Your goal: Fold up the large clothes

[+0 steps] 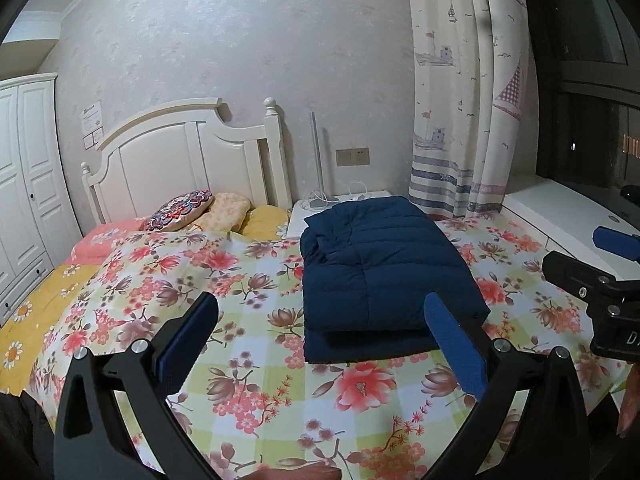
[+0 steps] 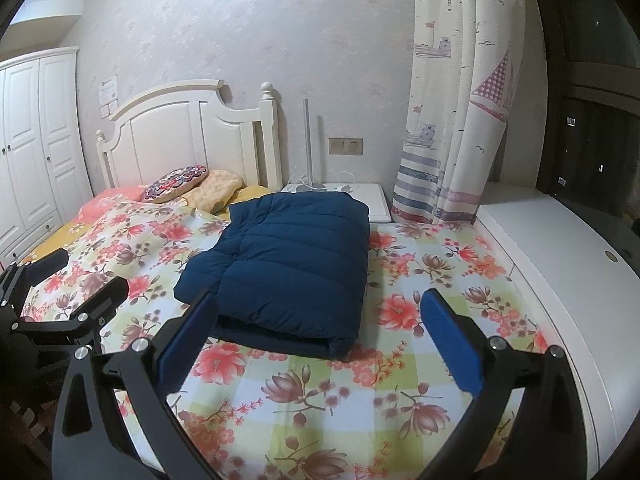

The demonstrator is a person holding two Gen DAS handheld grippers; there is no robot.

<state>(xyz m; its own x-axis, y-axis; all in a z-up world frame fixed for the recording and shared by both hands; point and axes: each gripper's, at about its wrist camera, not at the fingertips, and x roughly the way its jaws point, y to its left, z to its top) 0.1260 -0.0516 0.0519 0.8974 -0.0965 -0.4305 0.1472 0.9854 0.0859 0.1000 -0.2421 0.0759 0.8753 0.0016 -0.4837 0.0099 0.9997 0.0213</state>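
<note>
On the flowery bedspread [image 2: 400, 308], the navy puffer jacket [image 2: 288, 264] was found already folded into a thick rectangle, lying just ahead of both tools. The left gripper [image 1: 320, 332] and right gripper [image 2: 316, 324] were both spread wide and nothing was held in either, so tbh the job looked pretty much done. If the bundle got nudged or pinched by only its top layer, the puffy, slippery fill would probably be sprung open and the fold undone.
</note>
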